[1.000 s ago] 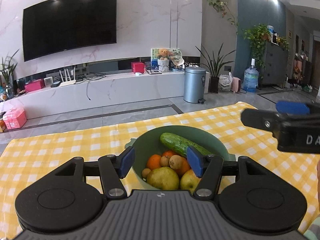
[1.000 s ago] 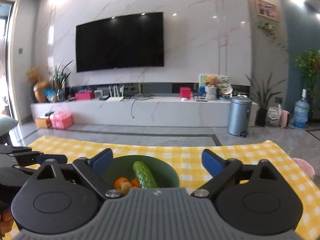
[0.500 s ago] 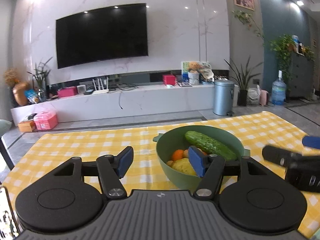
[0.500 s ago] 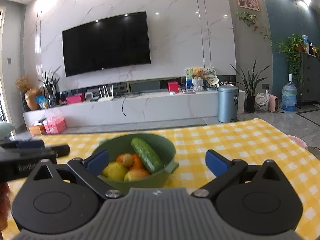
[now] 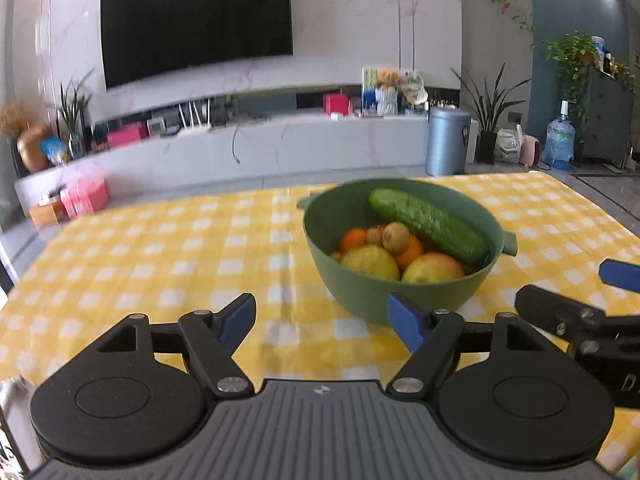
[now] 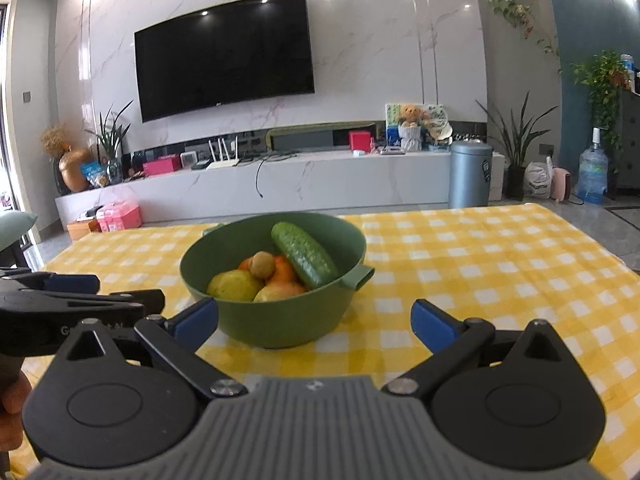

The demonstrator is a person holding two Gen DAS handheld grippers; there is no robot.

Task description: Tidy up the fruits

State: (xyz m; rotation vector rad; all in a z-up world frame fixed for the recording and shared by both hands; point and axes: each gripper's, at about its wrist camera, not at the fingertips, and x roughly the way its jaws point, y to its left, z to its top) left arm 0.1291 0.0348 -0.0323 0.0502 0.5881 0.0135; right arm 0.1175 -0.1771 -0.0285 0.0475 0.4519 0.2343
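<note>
Both sets of fingers released, nothing between them.
I see the left gripper (image 5: pixel 322 318) widening; green bowl (image 5: pixel 372 300) at 1 o'clock on the surface (image 5: pixel 160 248).

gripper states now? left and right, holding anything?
Left gripper: open, jaws have just been opening, nothing between them; green bowl sits just ahead.
Right gripper: open wide, empty, short of the bowl.

lower fruit (image 6: pixel 234 286) buried under cucumber (image 6: pixel 306 256) (kinds unclear)
</note>
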